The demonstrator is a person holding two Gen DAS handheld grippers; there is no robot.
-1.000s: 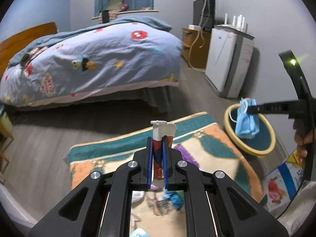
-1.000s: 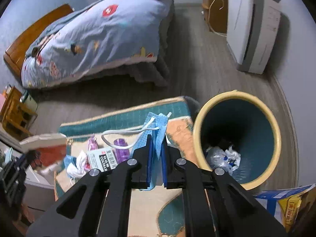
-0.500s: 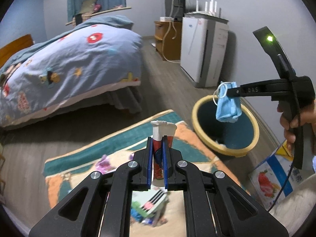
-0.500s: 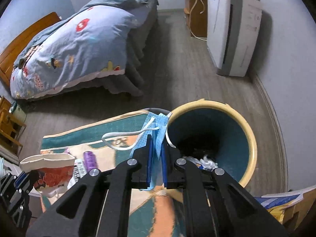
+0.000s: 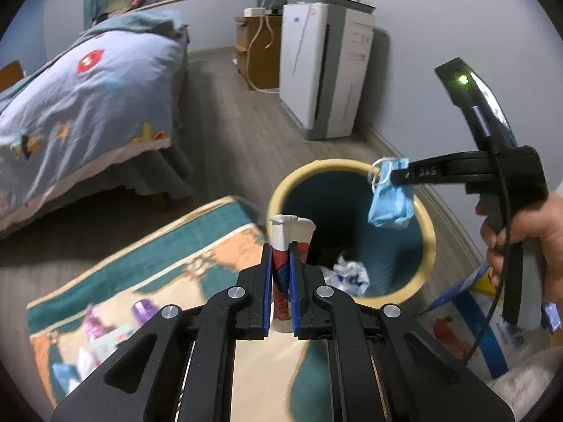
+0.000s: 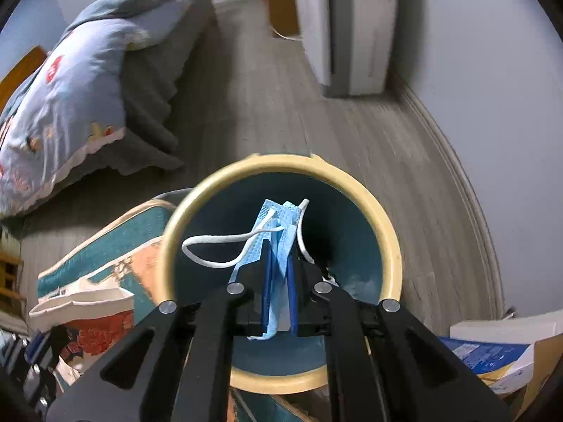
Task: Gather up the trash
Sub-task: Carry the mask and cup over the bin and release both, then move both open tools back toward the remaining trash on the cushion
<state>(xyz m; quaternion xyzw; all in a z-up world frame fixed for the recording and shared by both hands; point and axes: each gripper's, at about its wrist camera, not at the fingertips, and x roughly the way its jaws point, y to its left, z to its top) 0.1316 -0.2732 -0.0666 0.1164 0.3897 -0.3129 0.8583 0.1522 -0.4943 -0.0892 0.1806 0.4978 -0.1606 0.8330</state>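
Dim even indoor light, fisheye-bent edges, dark corners, motion-blurred floor

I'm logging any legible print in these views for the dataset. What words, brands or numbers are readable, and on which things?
"DAS" in pale letters on the finger of the right gripper, seen from the left wrist; a mark before it is unclear.
Print on the white air purifier: too small to read.
Print on the flattened paper cup and the blue carton: too blurred to read.
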